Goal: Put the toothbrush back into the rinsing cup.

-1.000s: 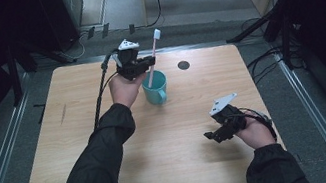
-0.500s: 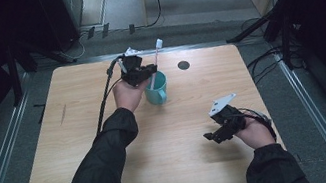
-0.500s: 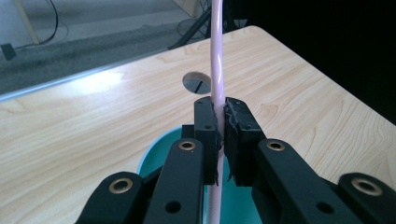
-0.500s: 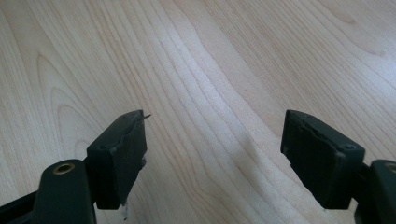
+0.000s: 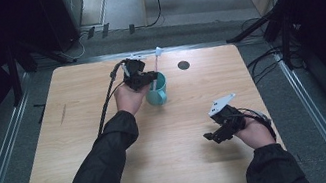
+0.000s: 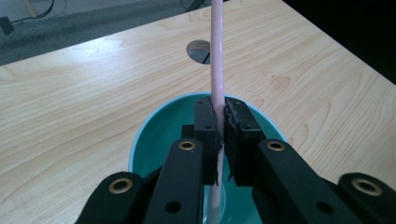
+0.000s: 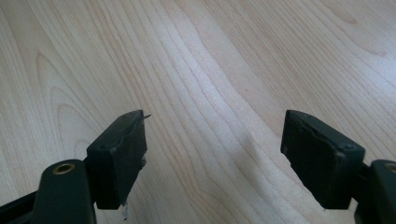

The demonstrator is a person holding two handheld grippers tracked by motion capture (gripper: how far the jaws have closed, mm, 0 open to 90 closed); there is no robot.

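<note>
Toothbrush (image 6: pixel 216 60) and teal cup (image 5: pixel 157 90) are the business here: my left hand-held gripper (image 5: pixel 144 78) pinches the pink handle tight between its pads, jaws nearly together, and compared with a second ago it has sunk, so the brush now stands deep in the cup with only its upper part and white head poking out toward 12 o'clock. In the left gripper view the handle runs straight down between the pads into the cup's mouth, and I cannot see whether its foot touches the bottom. The cup sits at the far middle of the counter (image 5: pixel 94 174), with a dark round hole (image 5: pixel 184 65) at its 2 o'clock. My right hand-held gripper (image 5: pixel 221 132) rests at 5 o'clock from the cup, jaws wide apart and holding nothing, unmoved. I judge the placing almost done; letting go should come next.
</note>
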